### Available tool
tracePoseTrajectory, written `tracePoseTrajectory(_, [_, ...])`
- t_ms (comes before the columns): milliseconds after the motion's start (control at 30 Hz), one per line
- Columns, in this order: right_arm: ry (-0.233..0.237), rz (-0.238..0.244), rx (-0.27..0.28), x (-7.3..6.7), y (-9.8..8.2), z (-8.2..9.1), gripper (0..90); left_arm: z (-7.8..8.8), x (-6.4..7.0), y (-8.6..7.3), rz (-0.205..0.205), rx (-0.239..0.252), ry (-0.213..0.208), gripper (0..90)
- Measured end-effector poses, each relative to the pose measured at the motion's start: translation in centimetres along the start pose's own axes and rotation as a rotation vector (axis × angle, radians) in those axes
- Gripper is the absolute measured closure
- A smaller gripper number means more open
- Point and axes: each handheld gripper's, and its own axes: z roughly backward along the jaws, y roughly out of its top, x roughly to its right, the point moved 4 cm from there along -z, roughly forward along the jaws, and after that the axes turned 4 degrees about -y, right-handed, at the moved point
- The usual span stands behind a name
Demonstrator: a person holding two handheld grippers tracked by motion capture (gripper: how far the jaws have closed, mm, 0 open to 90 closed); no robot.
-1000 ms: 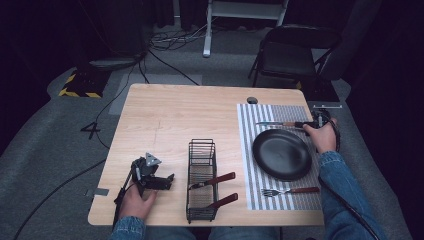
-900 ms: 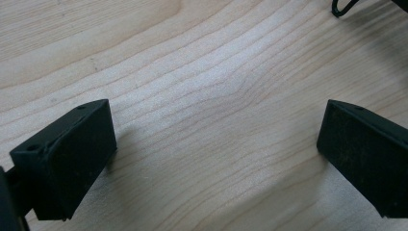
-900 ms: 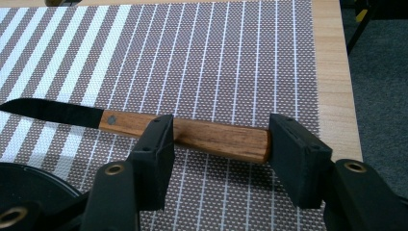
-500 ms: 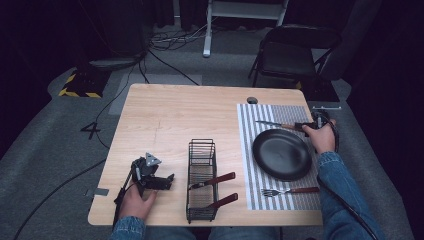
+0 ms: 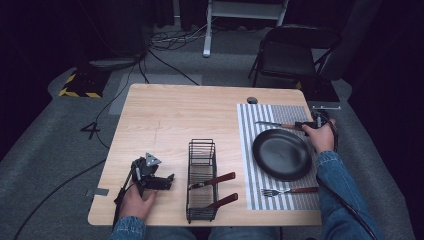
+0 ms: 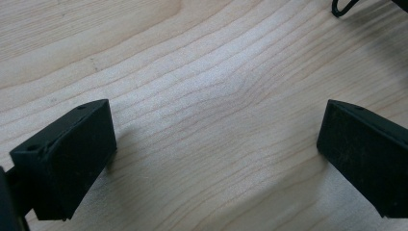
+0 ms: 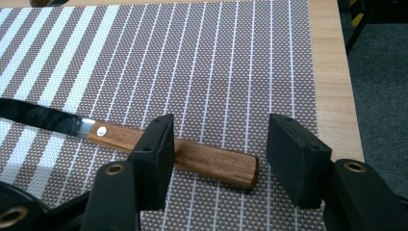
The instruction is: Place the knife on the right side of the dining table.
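**Right claw astride the knife handle, grip not yet made**

Looks like a table-setting job, judged from the layout: black plate [image 5: 282, 154] centred on the striped placemat [image 7: 231, 62], fork [image 5: 290, 190] laid on the mat on the near side of the plate, knife [image 7: 144, 144] lying on the mat at the far side. Right claw [image 7: 216, 154] spread wide and set over the knife's wooden handle, one jaw in front of the handle's middle, the other standing off past its butt end. Nothing pinched yet. Hard to say whether a pick-up or a release; either way, not gripping now.

Next move, if a pick-up: jaws to close square across the handle, then a level lift to keep the blade from swinging toward the plate.

Left claw [image 6: 211, 149] also spread, empty, resting low over bare worktop [image 6: 202, 86] near the front left corner, well apart from the rest.

Wire basket [image 5: 202, 181] standing mid-worktop, just left of the mat. Inside: two more wood-handled utensils [image 5: 215, 180], handles poking out over the right rim toward the mat. Kinds not clear.
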Motion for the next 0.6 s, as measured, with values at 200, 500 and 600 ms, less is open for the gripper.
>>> tracePoseTrajectory(200, [-0.008,0.040,0.022,-0.2,0.3,0.3,43.0,0.0,0.0,0.0,0.000,0.000,0.000,0.2])
tracePoseTrajectory(500, [-0.019,0.058,0.016,0.3,-0.6,1.5,42.2,0.0,0.0,0.0,0.000,0.000,0.000,0.2])
tracePoseTrajectory(600, [-0.025,0.059,0.007,0.5,-1.0,1.2,42.6,0.0,0.0,0.0,0.000,0.000,0.000,0.2])
